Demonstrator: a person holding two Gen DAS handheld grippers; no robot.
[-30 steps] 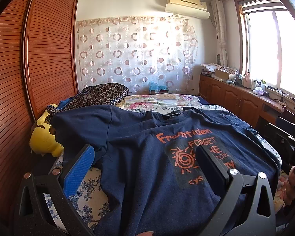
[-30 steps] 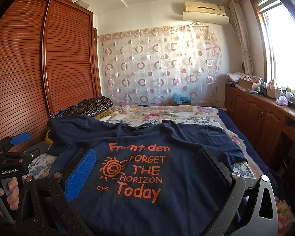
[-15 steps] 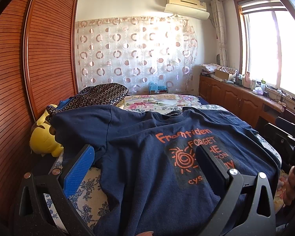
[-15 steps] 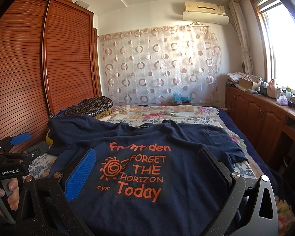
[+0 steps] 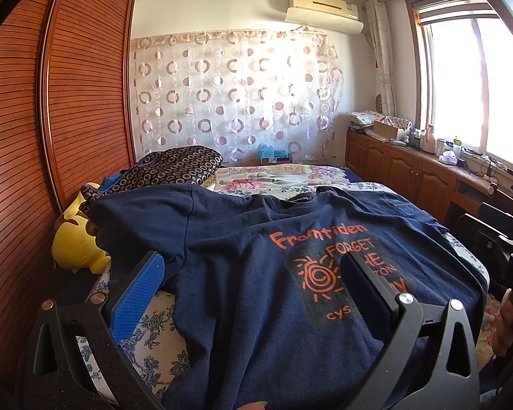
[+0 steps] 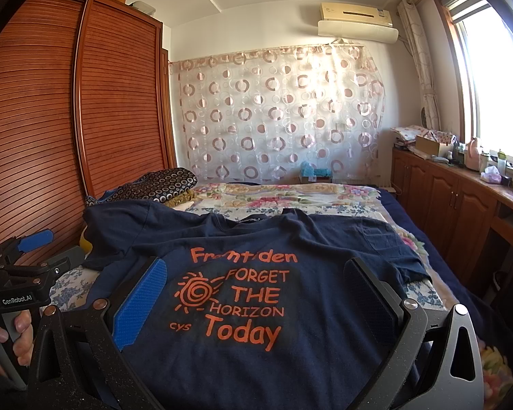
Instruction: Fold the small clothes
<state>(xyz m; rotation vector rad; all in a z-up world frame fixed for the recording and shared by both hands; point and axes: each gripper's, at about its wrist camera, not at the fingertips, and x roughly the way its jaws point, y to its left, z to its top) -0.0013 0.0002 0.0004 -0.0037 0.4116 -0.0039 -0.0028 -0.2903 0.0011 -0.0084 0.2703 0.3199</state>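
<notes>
A navy T-shirt (image 5: 249, 273) with orange print lies spread flat, front up, on the bed; it also shows in the right wrist view (image 6: 256, 294). My left gripper (image 5: 253, 270) is open and empty, held above the shirt's lower left part. My right gripper (image 6: 256, 273) is open and empty above the shirt's lower middle, framing the print. The left gripper also shows at the left edge of the right wrist view (image 6: 34, 242). The shirt's bottom hem is hidden below both views.
The bed has a floral cover (image 6: 277, 194). A dark ring-patterned cloth pile (image 5: 174, 167) and a yellow plush toy (image 5: 75, 246) lie at the bed's left side by the wooden wardrobe (image 5: 51, 136). Wooden cabinets (image 6: 461, 198) run along the right under the window.
</notes>
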